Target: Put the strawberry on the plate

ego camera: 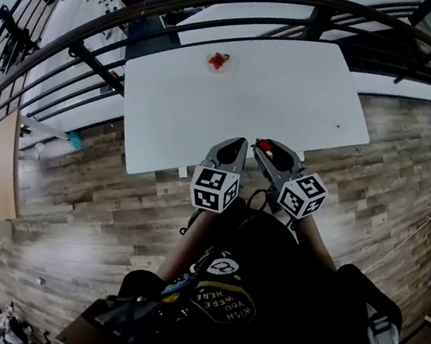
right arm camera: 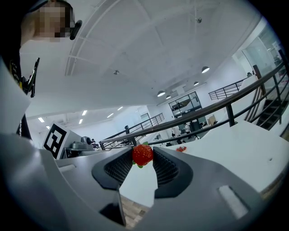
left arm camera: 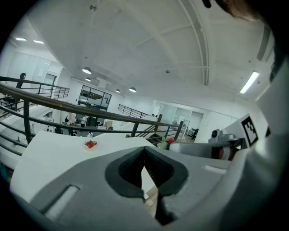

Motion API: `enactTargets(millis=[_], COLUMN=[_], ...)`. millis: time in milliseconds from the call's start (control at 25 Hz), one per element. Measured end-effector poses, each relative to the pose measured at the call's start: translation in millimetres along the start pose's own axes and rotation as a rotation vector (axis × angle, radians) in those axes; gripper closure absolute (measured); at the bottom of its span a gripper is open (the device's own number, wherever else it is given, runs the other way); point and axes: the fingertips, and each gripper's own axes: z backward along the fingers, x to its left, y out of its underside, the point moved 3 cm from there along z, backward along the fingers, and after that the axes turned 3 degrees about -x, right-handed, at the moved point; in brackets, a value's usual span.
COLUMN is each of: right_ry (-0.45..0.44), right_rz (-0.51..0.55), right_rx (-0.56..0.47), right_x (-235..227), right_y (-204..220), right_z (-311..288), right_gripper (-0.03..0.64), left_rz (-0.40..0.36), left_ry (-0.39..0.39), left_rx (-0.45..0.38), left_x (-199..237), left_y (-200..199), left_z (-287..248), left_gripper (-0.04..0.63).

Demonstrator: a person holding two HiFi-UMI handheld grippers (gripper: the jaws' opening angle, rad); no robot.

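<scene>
The small red strawberry with green leaves point(right arm camera: 142, 154) is pinched between the two dark ribbed pads of the right gripper point(ego camera: 267, 150). The jaws are closed on its sides, right at their tips. It is up in the air at the near edge of the big white table point(ego camera: 270, 106), close to the person's body.

The little pale round plate point(ego camera: 221, 70) sits far away, at the other side of the table. It has some red fruit point(ego camera: 218, 60) on it. The strawberry still has a long way to go.

What could go wrong:
- The strawberry is held only by the tips. A bump or shake could make it slip out. It might then roll off the table and land on the brown wooden floor point(ego camera: 73, 216).
- Too hard a squeeze could squash it, because it looks soft.
- If it is let go from too high, it may bounce off the small plate or knock the fruit that is there.

The left gripper point(left arm camera: 144, 153) has its jaws closed with nothing between them. It is just beside the right one.

Counting: one strawberry held, one plate, one table, two grippers. The fruit on the plate is too small to count.
</scene>
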Motion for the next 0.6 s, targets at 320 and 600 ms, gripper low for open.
enactTargets(millis=[320,600], right_ry=[0.016,-0.011], right_rz=[0.021,0.002], right_rx=[-0.012,0.009], right_x=[-5,-2], right_y=[-12,-3], right_z=[-41,-64], right_gripper=[0.472,0.471], left_rz=[0.002,0.030], left_ry=[0.008,-0.039], left_rx=[-0.022,-0.016], left_x=[36,65], left_y=[-18,-12], left_z=[-7,-5], left_gripper=[0.592,0.592])
